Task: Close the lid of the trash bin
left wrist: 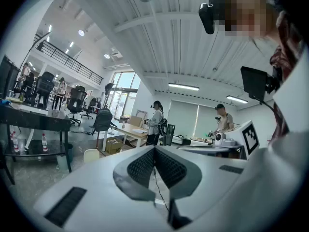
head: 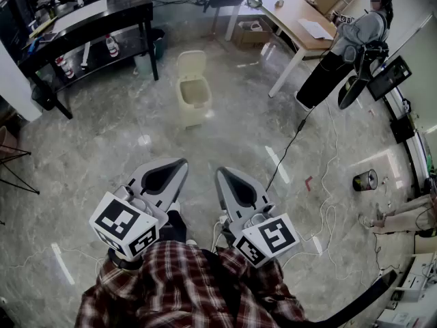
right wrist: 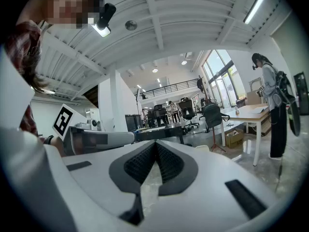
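A cream trash bin [head: 193,98] stands on the grey floor ahead of me, its lid [head: 190,63] raised upright at the back. Both grippers are held low near my body, well short of the bin. My left gripper [head: 179,164] points forward with its jaws pressed together and nothing between them. My right gripper [head: 222,172] beside it is also shut and empty. The left gripper view shows the shut jaws meeting at the left gripper [left wrist: 154,150], with the bin [left wrist: 91,154] small and far. In the right gripper view, the bin [right wrist: 202,148] peeks over the right gripper [right wrist: 155,144].
A black desk [head: 89,16] stands far left and a wooden table [head: 300,20] far right, with a cardboard box [head: 250,33] under it. A person [head: 345,50] stands at the right. A cable [head: 290,145] runs across the floor near a small black bin [head: 365,180].
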Demonstrator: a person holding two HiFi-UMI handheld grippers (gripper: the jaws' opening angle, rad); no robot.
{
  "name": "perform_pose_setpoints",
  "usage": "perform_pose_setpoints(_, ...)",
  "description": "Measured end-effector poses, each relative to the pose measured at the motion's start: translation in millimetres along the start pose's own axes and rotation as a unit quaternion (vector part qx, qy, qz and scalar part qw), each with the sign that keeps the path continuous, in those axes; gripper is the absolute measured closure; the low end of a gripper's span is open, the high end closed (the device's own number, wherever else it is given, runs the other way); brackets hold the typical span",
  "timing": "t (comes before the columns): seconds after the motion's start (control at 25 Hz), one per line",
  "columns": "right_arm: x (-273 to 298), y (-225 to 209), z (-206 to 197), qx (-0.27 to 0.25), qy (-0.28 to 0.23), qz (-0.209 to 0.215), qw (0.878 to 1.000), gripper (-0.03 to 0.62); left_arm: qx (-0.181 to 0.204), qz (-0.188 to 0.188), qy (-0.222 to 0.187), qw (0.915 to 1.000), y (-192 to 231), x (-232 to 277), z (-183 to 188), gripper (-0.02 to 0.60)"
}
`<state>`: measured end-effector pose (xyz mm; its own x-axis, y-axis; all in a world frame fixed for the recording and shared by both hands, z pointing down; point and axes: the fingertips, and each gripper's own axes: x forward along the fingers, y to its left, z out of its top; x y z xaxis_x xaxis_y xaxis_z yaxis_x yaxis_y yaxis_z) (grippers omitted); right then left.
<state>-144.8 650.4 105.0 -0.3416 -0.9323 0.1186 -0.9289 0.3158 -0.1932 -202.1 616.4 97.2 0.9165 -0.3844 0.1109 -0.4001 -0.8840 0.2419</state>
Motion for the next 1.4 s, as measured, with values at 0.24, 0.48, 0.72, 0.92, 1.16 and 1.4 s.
perform_pose_setpoints(0.24, 86.8, -32.2, 4.8, 0.001, 0.008, -0.011, 1.000, 0.582, 0.003, -0.011, 0.004, 0.9999, 81.6, 31.3, 15.2, 0.571)
perform_pose_setpoints(0.48, 162.8, -51.3, 4.4, 0.009, 0.018, -0.011, 1.000, 0.582, -0.010, -0.008, 0.017, 0.9998, 151.0, 53.9, 16.4, 0.571)
perform_pose_setpoints(0.72, 198.6, -78.2, -8.3, 0.026, 0.043, -0.030, 0.998, 0.582, -0.035, -0.016, 0.037, 0.9986, 195.0, 80.9, 7.1, 0.571)
perform_pose_setpoints(0.92, 220.3, -127.7, -13.4, 0.045, 0.051, -0.048, 0.997, 0.582, -0.042, -0.015, 0.044, 0.9980, 226.6, 128.3, 9.7, 0.571)
perform_pose_setpoints(1.16, 252.4, -209.1, 15.5, 0.035, 0.051, -0.025, 0.998, 0.582, -0.040, 0.008, 0.030, 0.9987, 250.8, 209.5, 33.2, 0.571)
perform_pose_setpoints(1.4, 297.1, -277.0, 56.0, 0.014, 0.054, 0.032, 0.998, 0.582, -0.039, 0.057, -0.005, 0.9976, 285.1, 280.0, 71.2, 0.571)
